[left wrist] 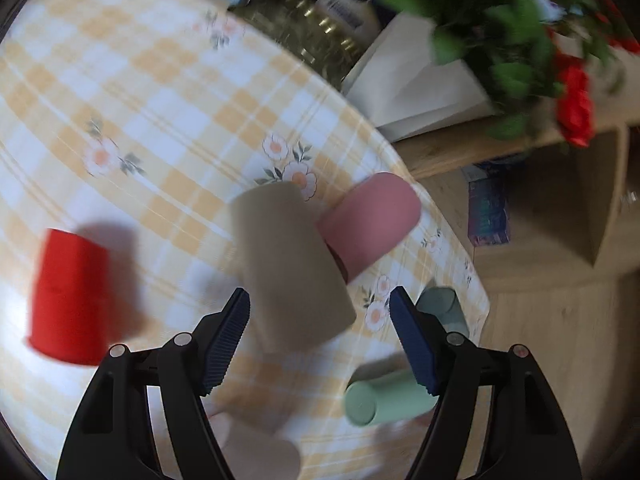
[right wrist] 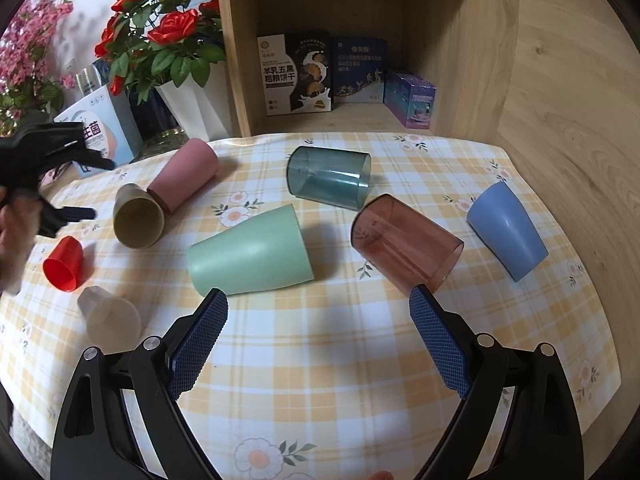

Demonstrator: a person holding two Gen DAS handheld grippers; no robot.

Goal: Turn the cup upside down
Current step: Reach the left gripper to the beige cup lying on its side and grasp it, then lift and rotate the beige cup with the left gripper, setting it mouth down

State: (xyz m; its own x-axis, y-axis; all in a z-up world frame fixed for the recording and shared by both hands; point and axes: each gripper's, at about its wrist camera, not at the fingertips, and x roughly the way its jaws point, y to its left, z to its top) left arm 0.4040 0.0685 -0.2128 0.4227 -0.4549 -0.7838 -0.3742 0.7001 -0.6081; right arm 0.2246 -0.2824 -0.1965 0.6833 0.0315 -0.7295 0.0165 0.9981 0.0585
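Left claw (left wrist: 320,312) open above tan cup (left wrist: 288,264)

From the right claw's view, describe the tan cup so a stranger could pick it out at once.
Start at the checked tablecloth and go to its left side, below the vase of red roses. There the tan cup lies on its side, open mouth toward the camera, against a pink cup. It is the only beige, solid-coloured cup; the small red cup nearby is far brighter.
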